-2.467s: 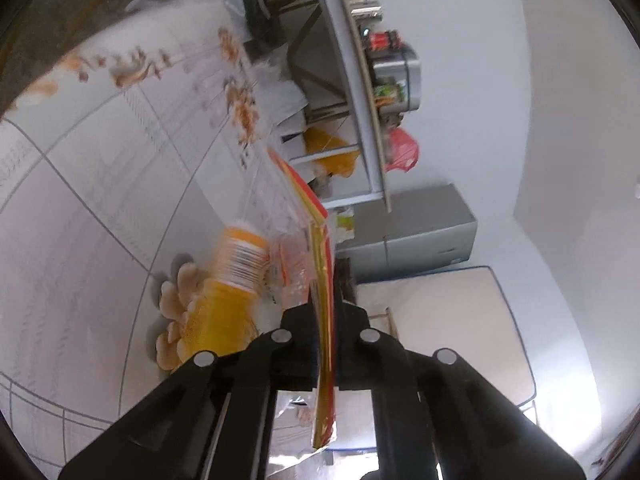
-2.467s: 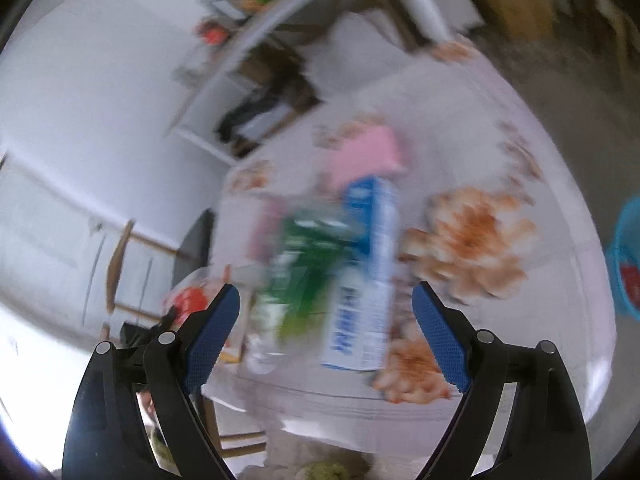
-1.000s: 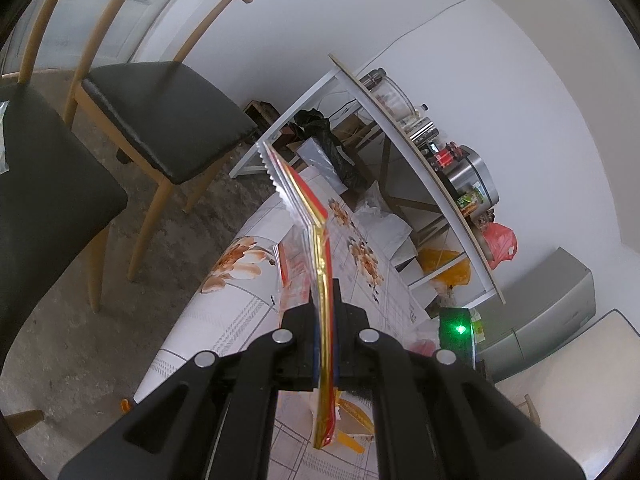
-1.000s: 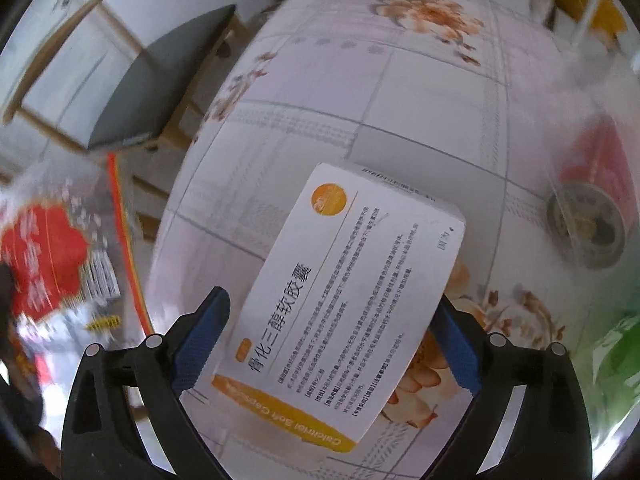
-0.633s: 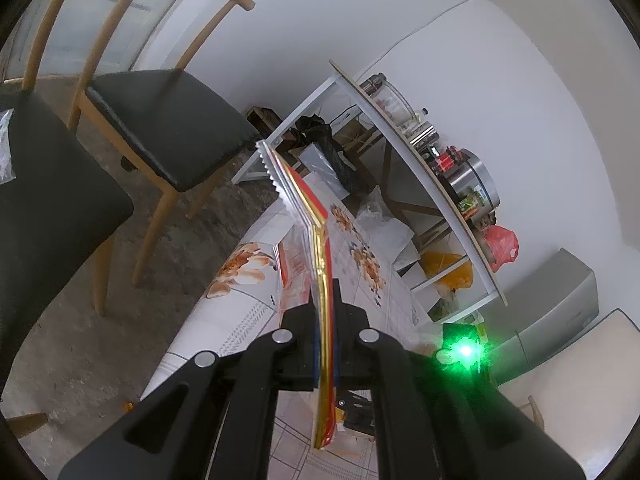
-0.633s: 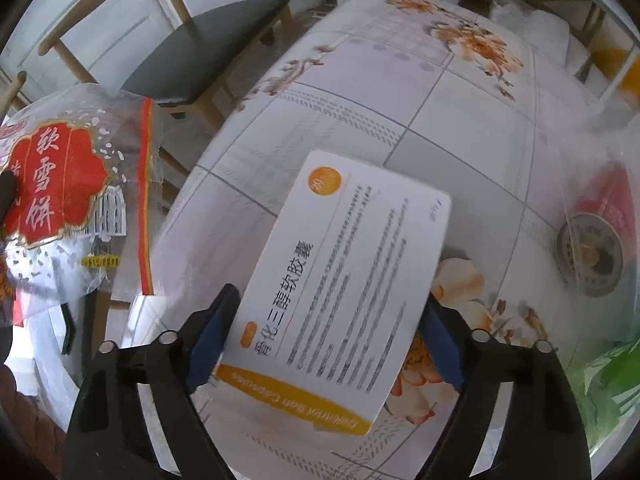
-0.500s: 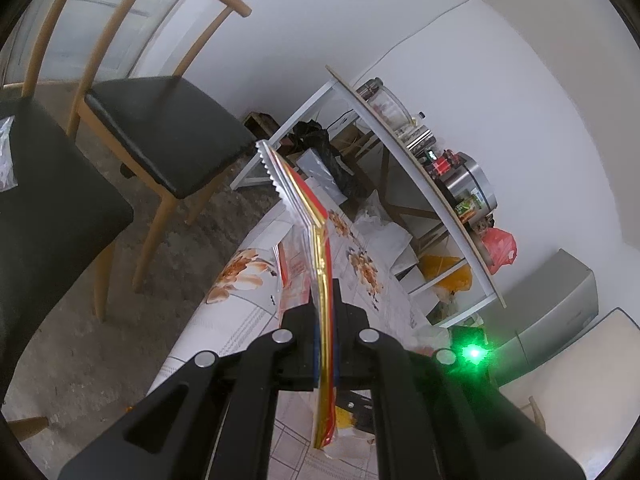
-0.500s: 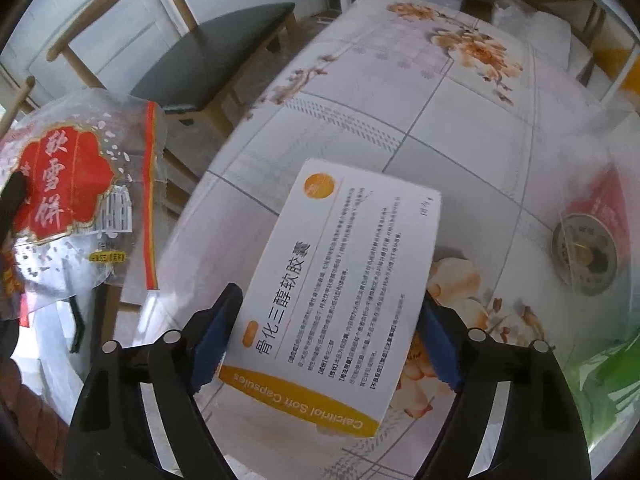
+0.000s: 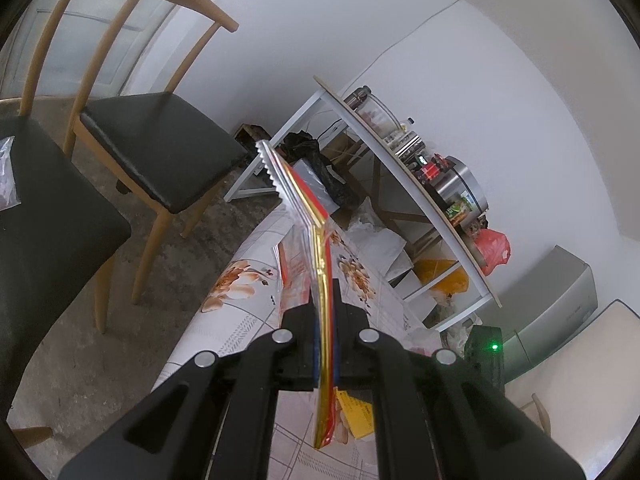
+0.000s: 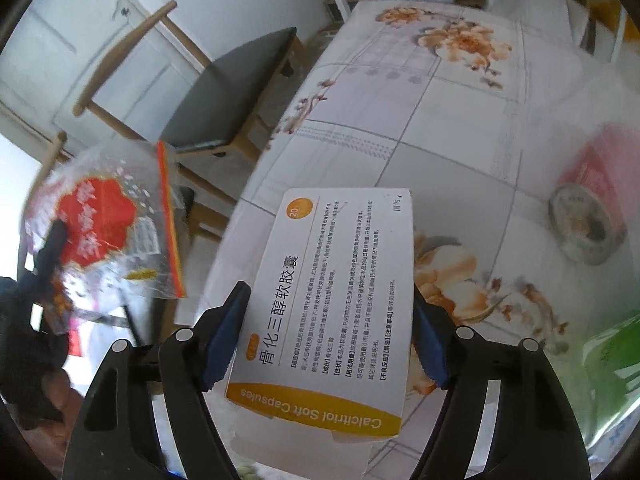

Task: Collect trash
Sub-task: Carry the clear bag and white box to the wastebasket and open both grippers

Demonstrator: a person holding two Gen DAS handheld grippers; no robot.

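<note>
Two grippers, one piece of trash in each.
The left gripper [image 9: 326, 316] still pinches one snack bag [image 9: 308, 216]; the right gripper [image 10: 330, 332], fingers wide, has lifted one white box [image 10: 332, 304] higher off the bench [image 10: 440, 128] edge.

The crinkled clear-and-red snack wrapper [image 10: 102, 220] is motion-blurred, its red lettering unreadable. A green plastic package [image 10: 612, 344] runs off the right edge, and a red-sided round tin [image 10: 586, 222] lies smeared.

White, orange-banded box [image 10: 332, 304]; red-and-clear wrapper [image 10: 104, 220]; floral tablecloth [image 10: 440, 120].
</note>
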